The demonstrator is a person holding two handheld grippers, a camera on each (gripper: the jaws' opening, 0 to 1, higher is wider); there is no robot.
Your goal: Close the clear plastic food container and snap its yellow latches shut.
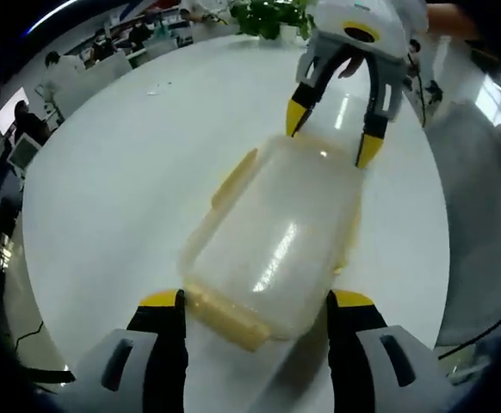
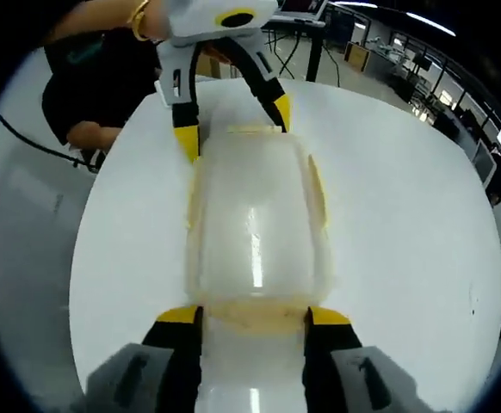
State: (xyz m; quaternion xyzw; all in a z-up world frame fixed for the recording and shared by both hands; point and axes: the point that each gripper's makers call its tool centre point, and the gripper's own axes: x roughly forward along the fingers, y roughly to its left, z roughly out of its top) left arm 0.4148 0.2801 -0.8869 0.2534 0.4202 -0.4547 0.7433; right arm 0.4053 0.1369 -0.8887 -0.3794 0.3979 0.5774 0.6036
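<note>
While the clear rectangular plastic food container [image 1: 272, 245] lies lid-up on the round white table [image 1: 104, 189], each gripper stands at one of its short ends with jaws spread wide and nothing gripped. In the left gripper view, the left gripper [image 1: 255, 305] straddles the near end, its yellow-tipped jaws to either side of the yellow end latch [image 1: 225, 317], which lies just between them. Farther off, the right gripper [image 1: 330, 133] hangs over the opposite end, tips close to the lid's far edge. The right gripper view mirrors this: the near end latch [image 2: 255, 314] sits between the right gripper's own jaws, and the left gripper [image 2: 231, 120] stands at the far end.

The lid looks seated on the base, though the haze of the plastic makes it hard to tell whether it is fully down all round. A long side latch [image 1: 231, 179] appears flared outward, so I judge it, and likely the end latches, not yet snapped.

To do this step well, I would first press the lid flat at both ends together, so it cannot rock. Then work one latch at a time: one gripper steadies the far end while the other pushes a jaw tip against the latch's outer flap, folding it toward the wall. Push squarely, or the box may skid on the smooth table.
</note>
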